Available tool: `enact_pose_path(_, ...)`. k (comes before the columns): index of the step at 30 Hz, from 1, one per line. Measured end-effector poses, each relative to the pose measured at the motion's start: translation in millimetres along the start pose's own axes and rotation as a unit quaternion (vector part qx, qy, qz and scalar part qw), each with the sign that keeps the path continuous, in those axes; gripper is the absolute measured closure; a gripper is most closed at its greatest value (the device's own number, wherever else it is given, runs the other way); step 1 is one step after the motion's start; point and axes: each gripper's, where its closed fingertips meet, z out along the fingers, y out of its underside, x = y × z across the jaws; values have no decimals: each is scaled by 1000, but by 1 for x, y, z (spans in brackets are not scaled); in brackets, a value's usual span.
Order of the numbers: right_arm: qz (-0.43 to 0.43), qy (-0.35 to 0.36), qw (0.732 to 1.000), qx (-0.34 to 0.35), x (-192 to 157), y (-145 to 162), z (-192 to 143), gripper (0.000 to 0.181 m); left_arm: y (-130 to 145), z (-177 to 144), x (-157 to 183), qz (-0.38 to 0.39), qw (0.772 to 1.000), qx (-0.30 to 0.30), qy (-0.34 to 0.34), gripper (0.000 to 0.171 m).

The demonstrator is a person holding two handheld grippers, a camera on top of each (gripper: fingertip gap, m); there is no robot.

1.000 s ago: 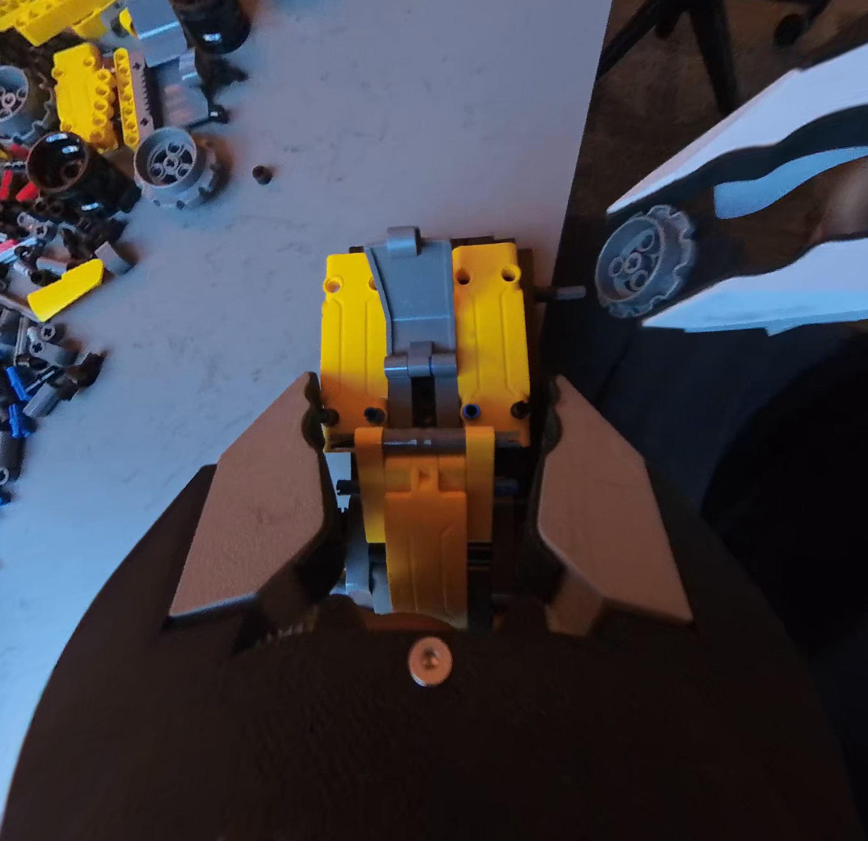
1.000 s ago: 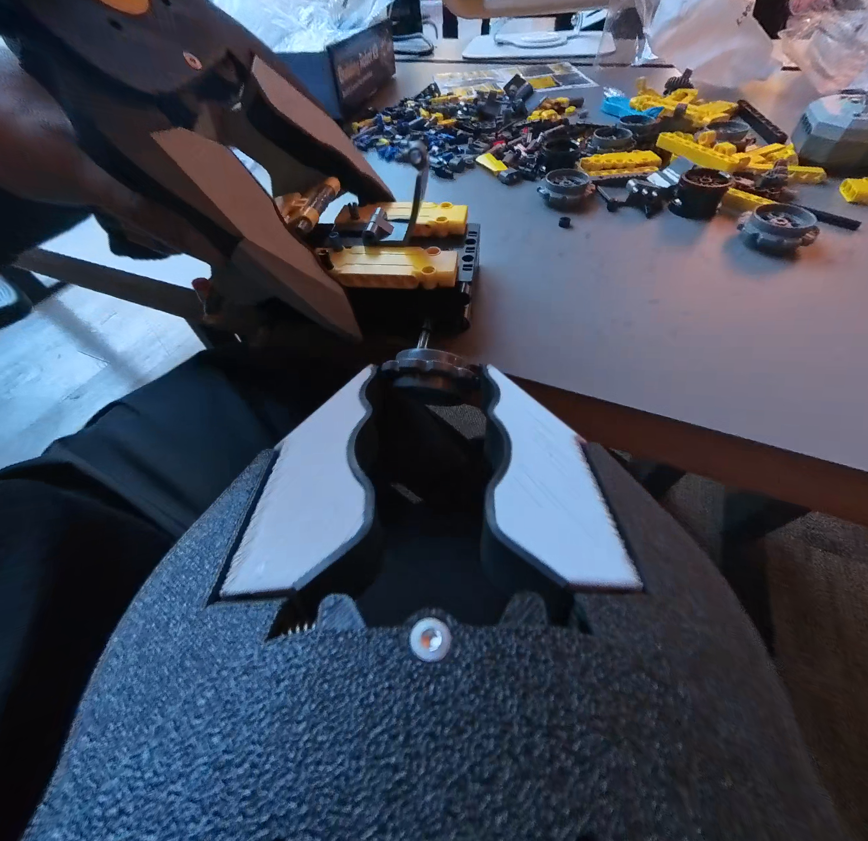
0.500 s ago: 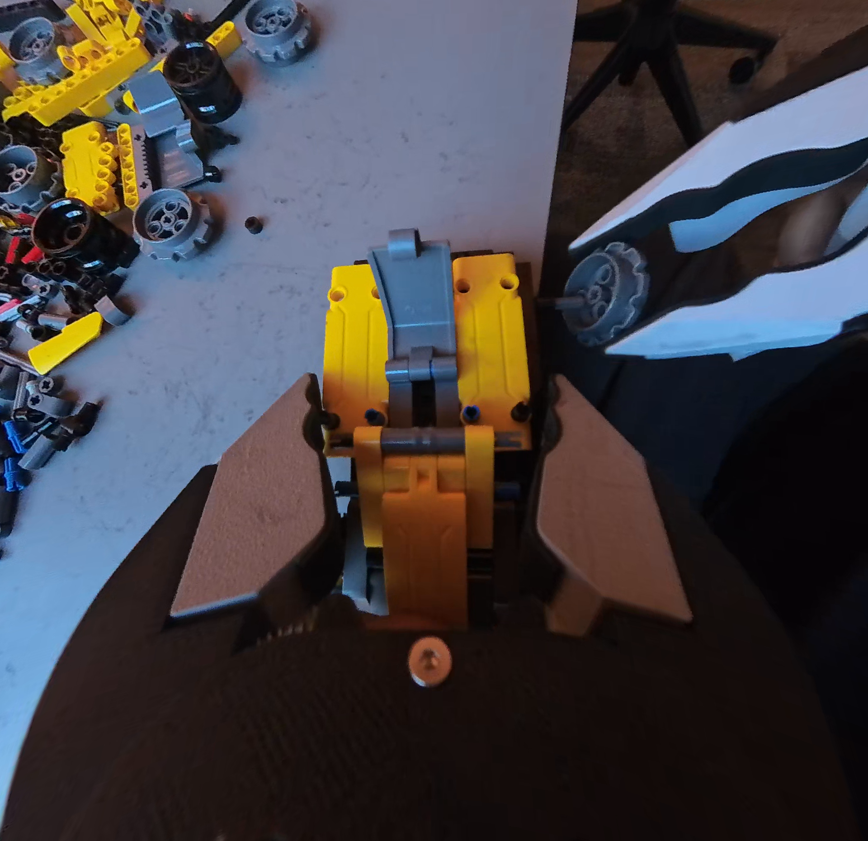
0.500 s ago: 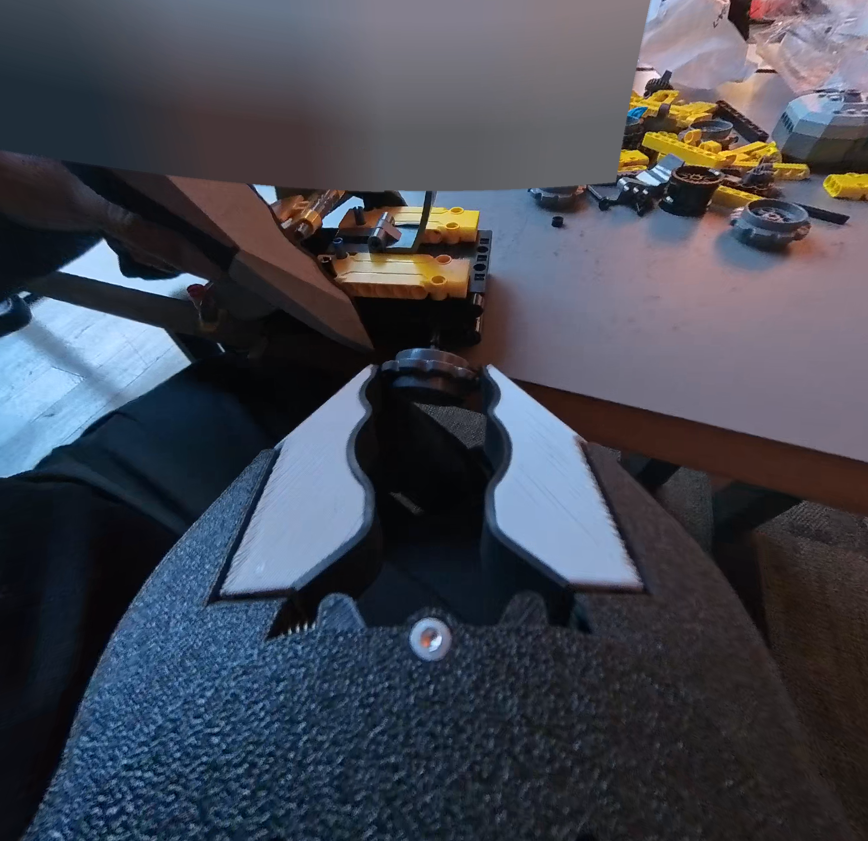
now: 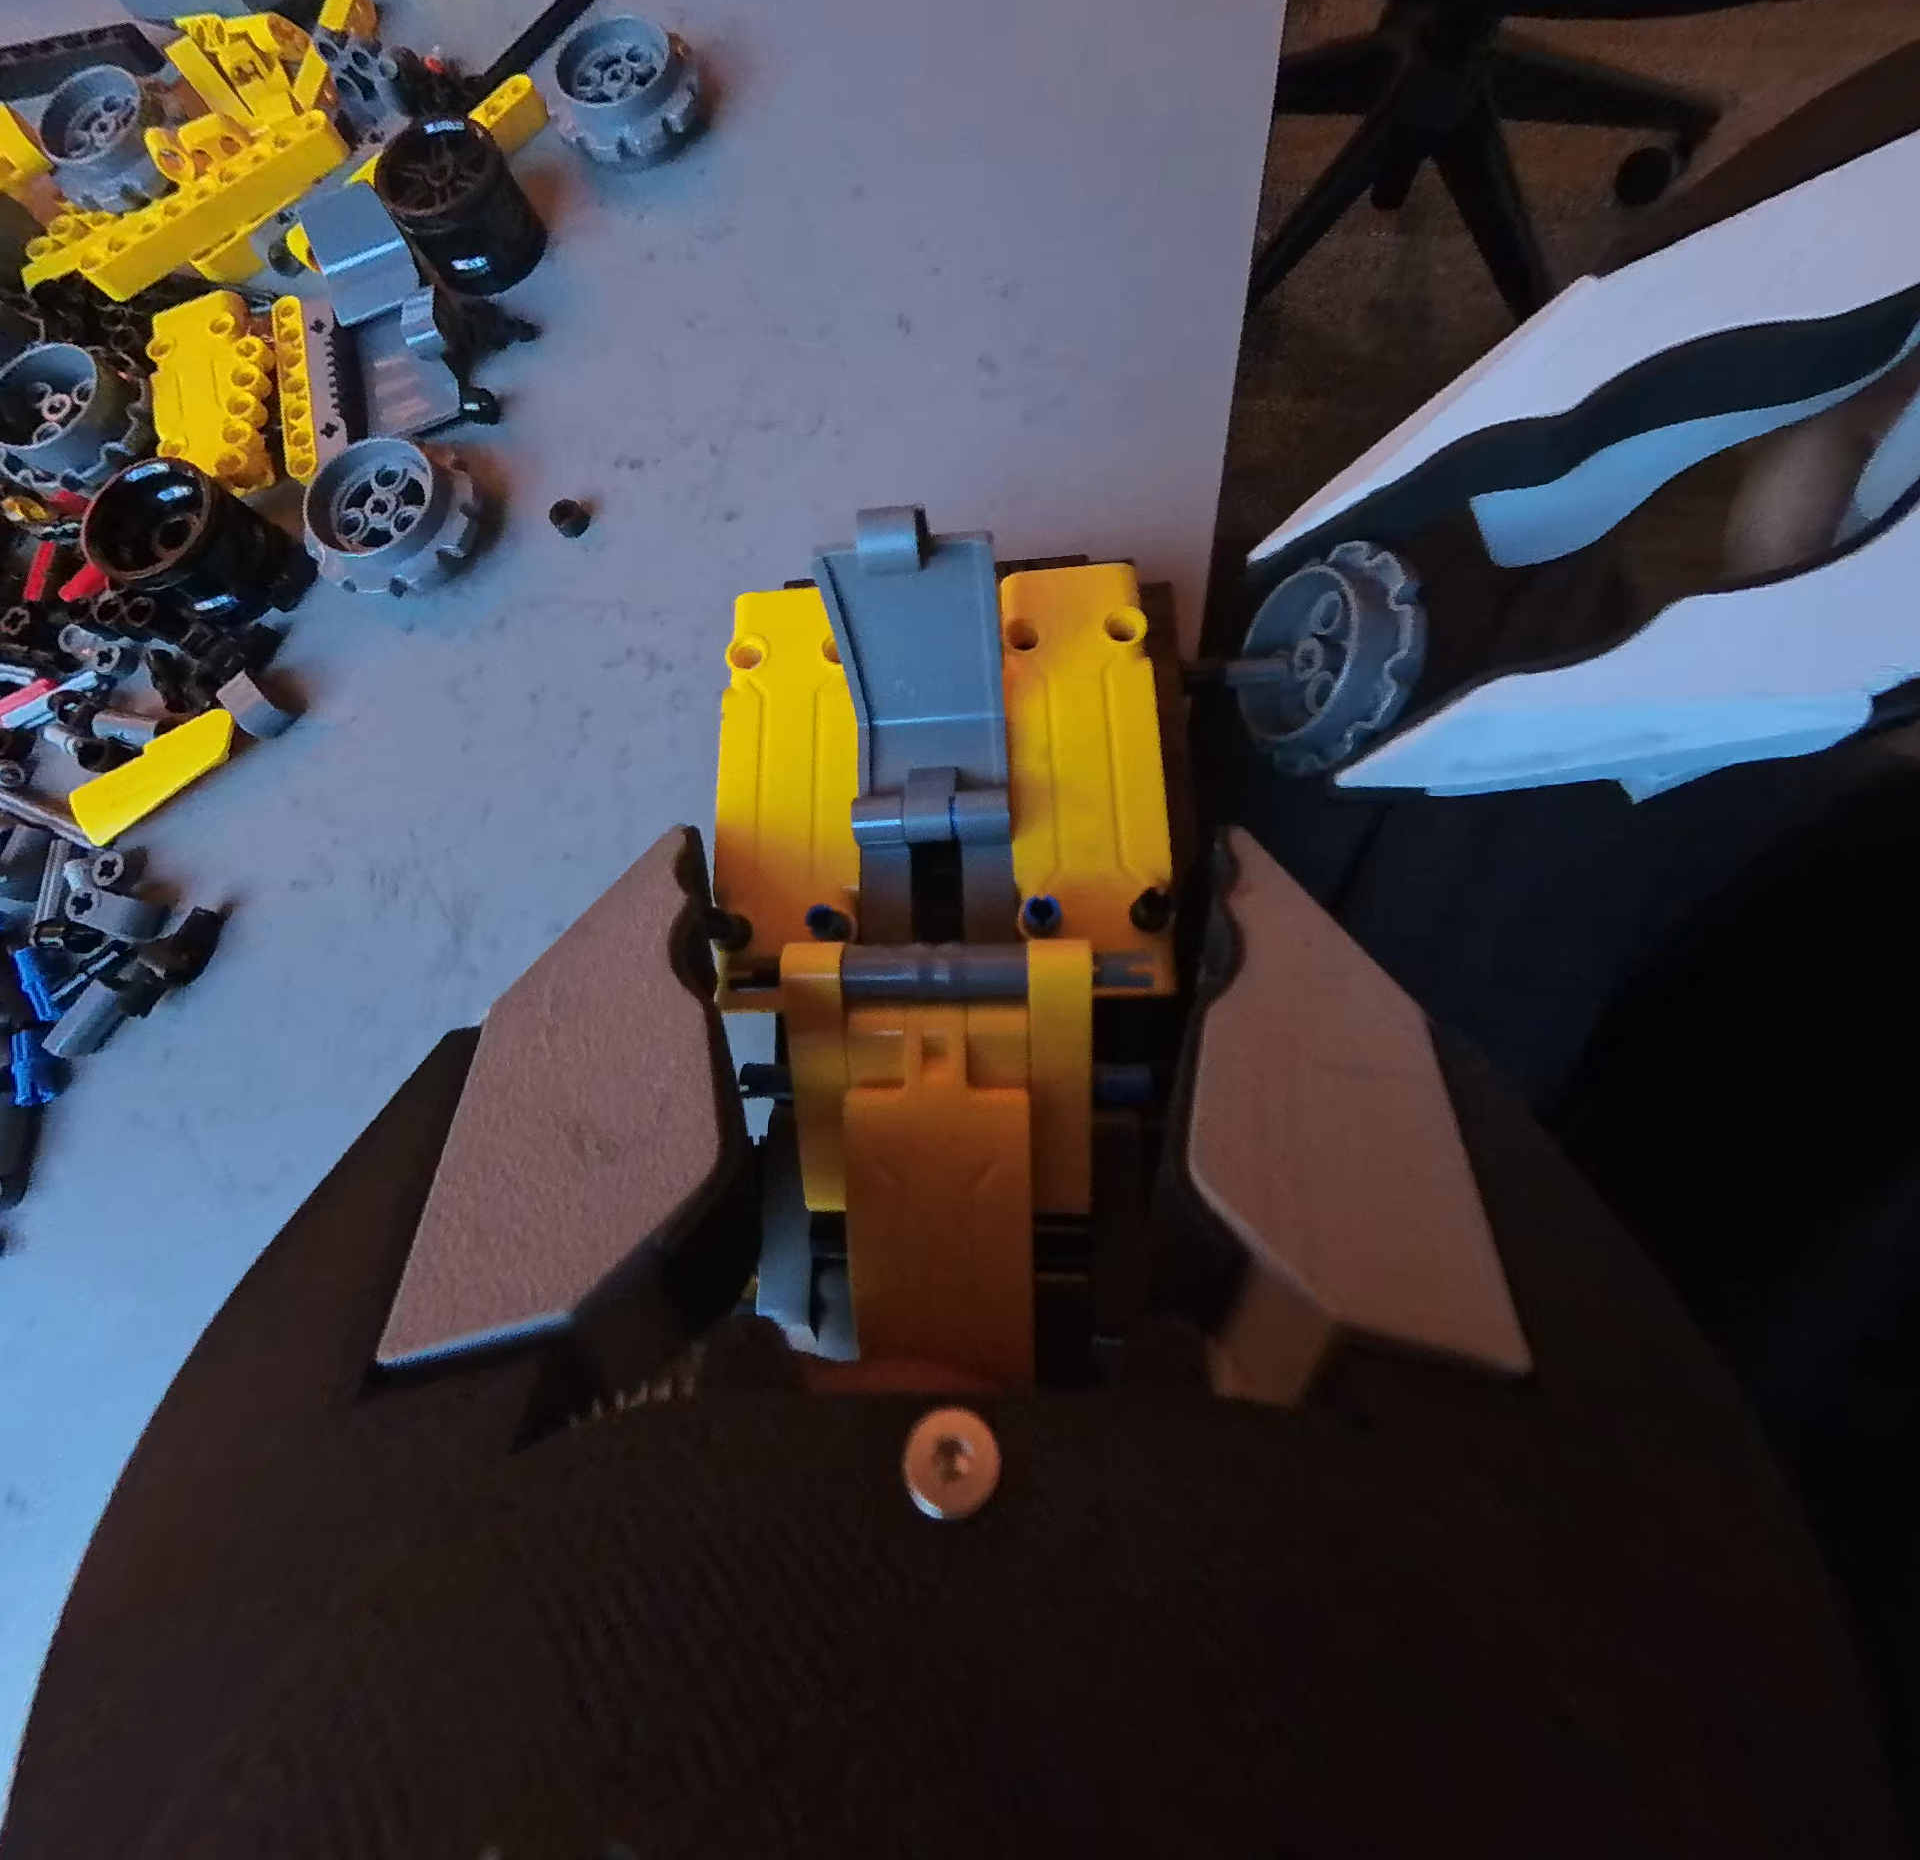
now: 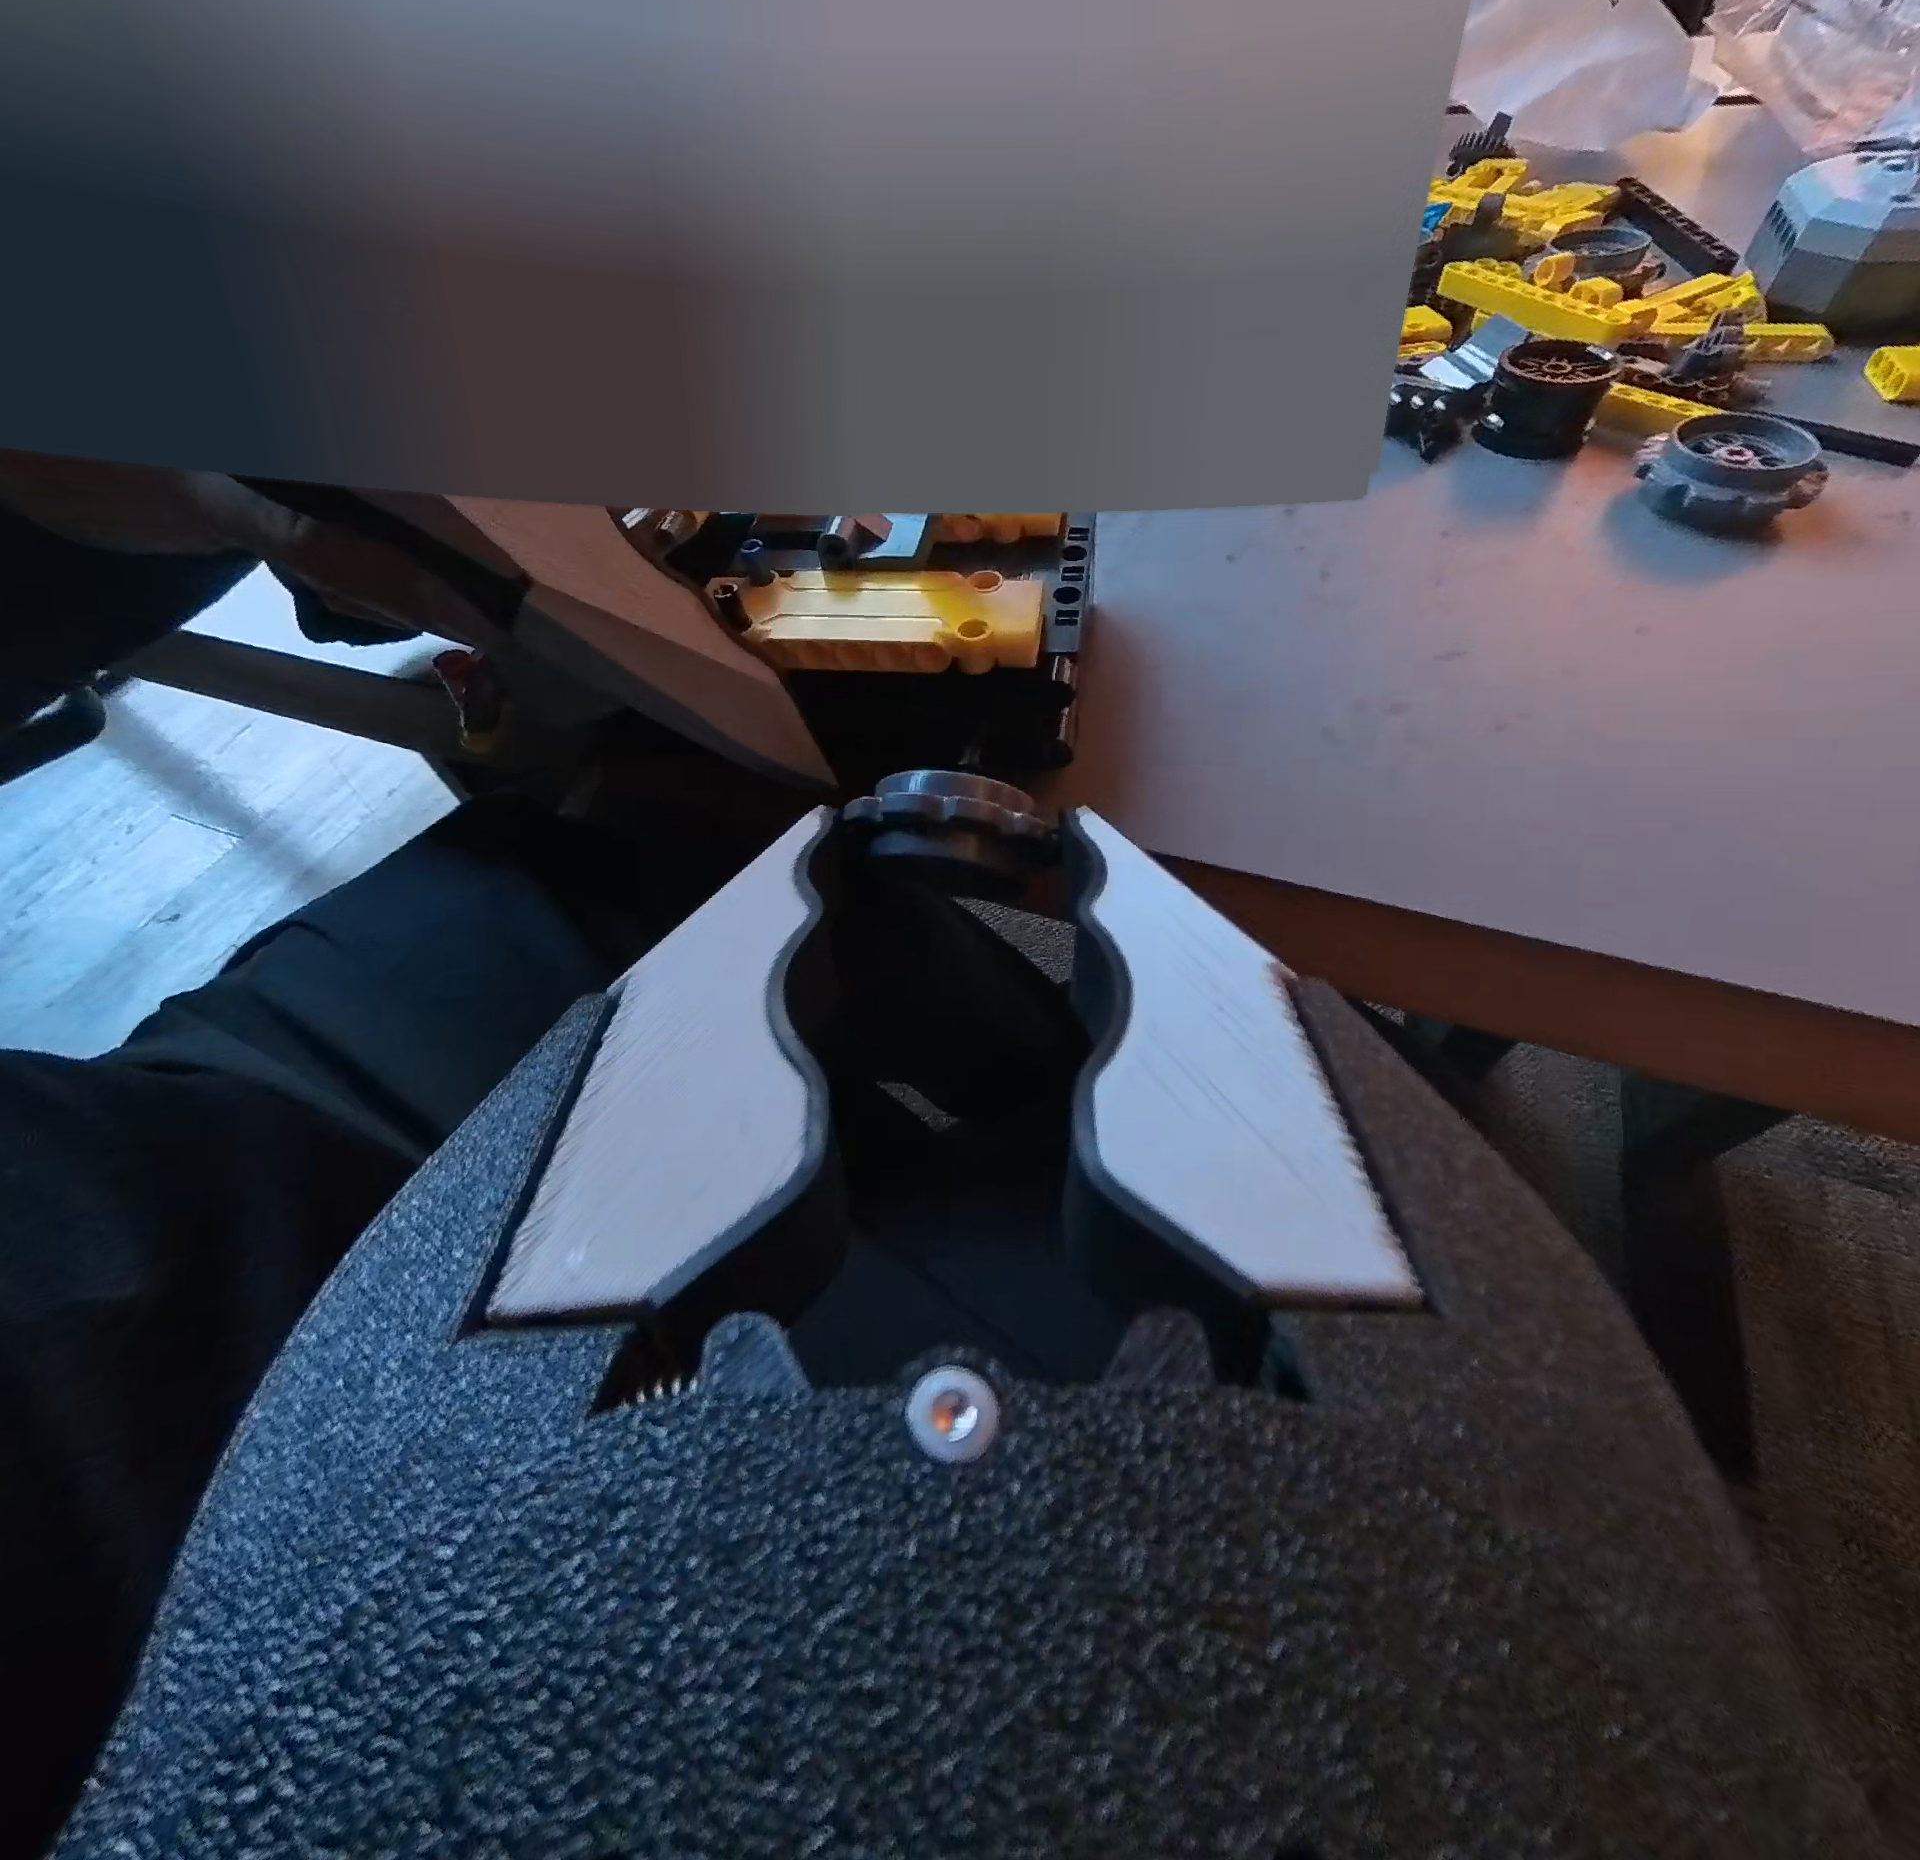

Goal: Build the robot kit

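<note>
My left gripper point(image 5: 951, 875) is shut on a yellow, grey and black brick-built vehicle body point(image 5: 1081, 709), holding it at the table's near edge. My right gripper point(image 6: 951, 823) is shut on a grey toothed wheel hub point(image 6: 940, 808), which also shows in the left wrist view point(image 5: 1325, 657). The hub sits on the tip of a short axle point(image 5: 1226, 670) that sticks out of the body's right side. In the right wrist view the body point(image 6: 894, 615) lies just beyond the hub, with the left gripper's brown finger point(image 6: 665, 647) beside it.
Loose parts lie on the grey table point(image 5: 935, 252): yellow beams point(image 5: 187, 221), black tyres point(image 5: 457, 200), grey hubs point(image 5: 390, 501), small pins point(image 5: 568, 517). An office chair base point(image 5: 1455, 127) stands off the table edge. A person's dark-clothed legs point(image 6: 312, 1031) are below.
My right gripper has brought the grey hub in from the right until it meets the axle on the body's side. The left gripper has kept its hold on the body.
</note>
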Motion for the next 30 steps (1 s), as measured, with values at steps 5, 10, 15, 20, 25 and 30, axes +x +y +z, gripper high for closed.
enact_pose_path(5,3,-2,1000,-4,1,0,0,139,-1,1,0,1,1000,1,0,80)
enact_pose_path(10,4,-3,1000,-9,2,1,1,139,-2,1,0,2,1000,4,-1,80)
enact_pose_path(15,8,-2,1000,-11,3,0,2,139,-2,2,-1,1,1000,7,-4,80)
enact_pose_path(20,37,-16,999,-13,2,0,1,140,-4,1,-1,5,1000,15,-2,80)
enact_pose_path(25,67,-32,997,-13,1,0,1,140,-5,1,-1,11,1000,24,0,81)
enact_pose_path(30,106,-43,993,-17,1,5,2,140,-7,0,0,17,999,34,1,81)
